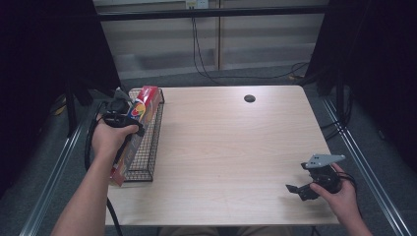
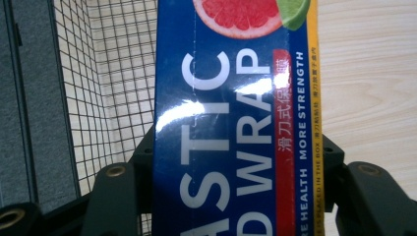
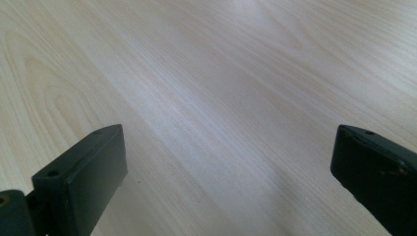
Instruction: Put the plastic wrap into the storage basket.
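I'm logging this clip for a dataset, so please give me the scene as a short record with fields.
surface: light wooden table, with a dark round hole near the far edge
held item: plastic wrap box, blue with a grapefruit picture
left tool: shut on the plastic wrap box, at the wire basket
container: black wire basket at the table's left edge; the box's far end rises above its rim
right tool: open, nothing between its jaws, near the table's right front corner
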A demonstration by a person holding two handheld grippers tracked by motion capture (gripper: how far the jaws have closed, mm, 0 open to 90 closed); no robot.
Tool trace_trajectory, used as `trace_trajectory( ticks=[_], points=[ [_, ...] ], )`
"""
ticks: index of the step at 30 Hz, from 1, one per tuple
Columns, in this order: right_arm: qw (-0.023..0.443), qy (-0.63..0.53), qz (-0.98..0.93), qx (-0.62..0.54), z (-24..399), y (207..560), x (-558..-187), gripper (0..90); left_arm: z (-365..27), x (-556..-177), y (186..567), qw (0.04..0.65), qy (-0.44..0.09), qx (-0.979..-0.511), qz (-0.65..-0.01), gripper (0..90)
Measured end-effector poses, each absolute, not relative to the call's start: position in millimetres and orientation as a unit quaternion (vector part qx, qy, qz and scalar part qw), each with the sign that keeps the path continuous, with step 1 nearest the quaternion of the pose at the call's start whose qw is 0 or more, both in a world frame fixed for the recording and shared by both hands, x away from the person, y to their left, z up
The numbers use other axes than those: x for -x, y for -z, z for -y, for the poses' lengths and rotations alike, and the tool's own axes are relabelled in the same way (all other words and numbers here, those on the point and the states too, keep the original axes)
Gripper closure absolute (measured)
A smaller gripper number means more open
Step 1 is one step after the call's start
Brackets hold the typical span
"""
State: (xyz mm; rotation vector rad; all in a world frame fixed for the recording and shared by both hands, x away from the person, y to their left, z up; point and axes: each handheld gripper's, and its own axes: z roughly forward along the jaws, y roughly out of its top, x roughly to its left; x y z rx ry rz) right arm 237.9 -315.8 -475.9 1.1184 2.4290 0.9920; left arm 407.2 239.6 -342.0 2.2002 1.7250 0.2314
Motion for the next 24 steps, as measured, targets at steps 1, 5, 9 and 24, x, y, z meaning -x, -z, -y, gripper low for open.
trace_trajectory(
  ticks=[1,5,9,24],
  points=[
    [0.144,-0.344,-0.843,-0.388,315.9,475.9,-238.0,0.1,-239.4,-407.5,342.7,0.166,-0.084,-0.771,-0.609,41.8],
    [0.144,-0.344,-0.843,-0.388,315.3,475.6,-237.7,0.1,-240.8,-408.6,343.2,0.164,-0.085,-0.766,-0.615,41.9],
    [0.145,-0.344,-0.843,-0.386,314.8,474.9,-237.4,0.1,-240.5,-408.5,343.0,0.161,-0.088,-0.76,-0.623,41.9],
    [0.152,-0.342,-0.842,-0.388,314.3,473.9,-236.7,0.0,-239.2,-409.3,345.3,0.16,-0.082,-0.752,-0.634,41.8]
  ],
)
